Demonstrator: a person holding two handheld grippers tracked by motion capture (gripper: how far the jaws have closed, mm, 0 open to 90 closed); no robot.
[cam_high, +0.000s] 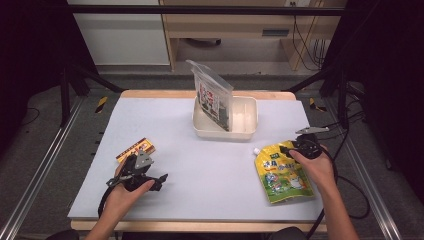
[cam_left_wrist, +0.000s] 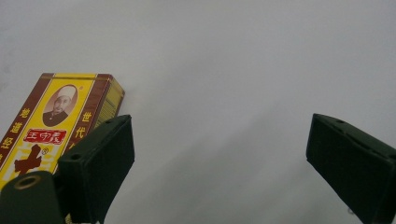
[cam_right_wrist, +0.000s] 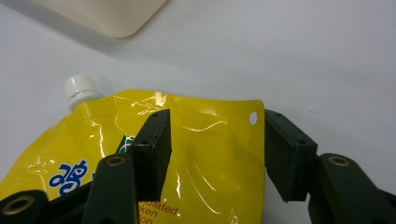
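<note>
Yellow spout pouch (cam_high: 282, 172) flat on worktop, near-right of white tub (cam_high: 247, 117). Right gripper (cam_right_wrist: 215, 144) at its top edge, jaws apart, astride one corner (nothing clamped). Left gripper (cam_left_wrist: 219, 158) agape beside spice box (cam_left_wrist: 56, 121).

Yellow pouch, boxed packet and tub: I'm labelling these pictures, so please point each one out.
yellow pouch (cam_right_wrist: 205, 154), right gripper view, glossy front between the jaws.
boxed packet (cam_left_wrist: 56, 123), left gripper view, printed yellow face.
tub (cam_high: 248, 131), high view, near rim.
</note>
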